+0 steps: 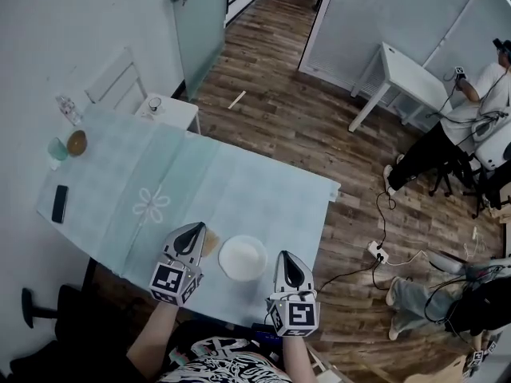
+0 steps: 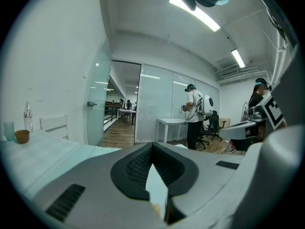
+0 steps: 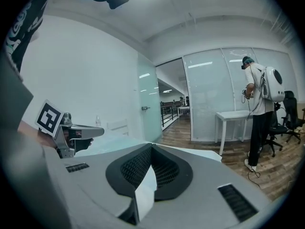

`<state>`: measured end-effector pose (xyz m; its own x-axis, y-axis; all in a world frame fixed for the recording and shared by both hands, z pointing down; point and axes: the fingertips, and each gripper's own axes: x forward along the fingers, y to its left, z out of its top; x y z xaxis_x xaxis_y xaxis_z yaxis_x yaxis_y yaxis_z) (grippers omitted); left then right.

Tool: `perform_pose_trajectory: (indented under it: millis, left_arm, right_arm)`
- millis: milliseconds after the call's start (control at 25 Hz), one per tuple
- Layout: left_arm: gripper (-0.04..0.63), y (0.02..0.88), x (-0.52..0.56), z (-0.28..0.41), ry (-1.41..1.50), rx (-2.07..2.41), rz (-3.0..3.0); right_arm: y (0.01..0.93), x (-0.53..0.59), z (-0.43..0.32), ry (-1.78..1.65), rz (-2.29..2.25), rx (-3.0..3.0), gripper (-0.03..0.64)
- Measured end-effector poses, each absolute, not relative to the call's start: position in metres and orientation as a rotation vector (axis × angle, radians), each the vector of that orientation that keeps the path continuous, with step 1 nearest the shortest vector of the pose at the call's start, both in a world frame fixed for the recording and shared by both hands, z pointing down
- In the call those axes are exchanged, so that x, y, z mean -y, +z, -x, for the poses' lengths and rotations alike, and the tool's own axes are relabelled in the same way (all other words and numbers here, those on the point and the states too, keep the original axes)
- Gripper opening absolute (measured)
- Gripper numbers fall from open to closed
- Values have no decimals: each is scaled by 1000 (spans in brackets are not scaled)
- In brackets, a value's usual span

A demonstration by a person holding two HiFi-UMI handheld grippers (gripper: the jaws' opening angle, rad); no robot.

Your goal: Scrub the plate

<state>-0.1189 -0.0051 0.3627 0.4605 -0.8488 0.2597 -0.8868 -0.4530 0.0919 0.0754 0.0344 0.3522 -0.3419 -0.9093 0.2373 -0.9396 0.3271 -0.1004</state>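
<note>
**Left claw** (image 1: 192,231): held low over the near edge of the desk (image 1: 255,190), nose pointing away from the person. Its two jaws are closed tip to tip and grip nothing; its own view (image 2: 152,147) shows only a thin slit below the tips, with the pale cloth behind it.

Far to the left of this claw, at the desk's other end, lie a dark phone (image 1: 60,203), a pale cup (image 1: 56,148) and a brown bowl (image 1: 77,142); the cup and bowl sit just beside each other.

**Brown object** (image 1: 211,243): small, flat on the cloth, just beside the left claw on its right and near the plate's left rim. What it is cannot be made out.

**Plate** (image 1: 242,258): white and round, resting on the cloth between the two claws, close to the near edge. Neither claw touches it.

**Right claw** (image 1: 287,260): just right of the plate, at much the same height as the left one. Its jaws are likewise pressed together and empty, as its own view (image 3: 151,147) confirms.

Well beyond the right claw, across the wooden floor (image 1: 319,126), stand a white table (image 1: 403,70) and a seated person (image 1: 455,130).
</note>
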Motion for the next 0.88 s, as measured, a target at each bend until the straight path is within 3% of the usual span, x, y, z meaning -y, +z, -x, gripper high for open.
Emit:
perform_pose_trajectory:
  millis: [880]
  left_arm:
    - [12,453,-26,121,535,1444,-2364]
  right_arm:
    - [454,-54,-67,613,-1496,2360,-14]
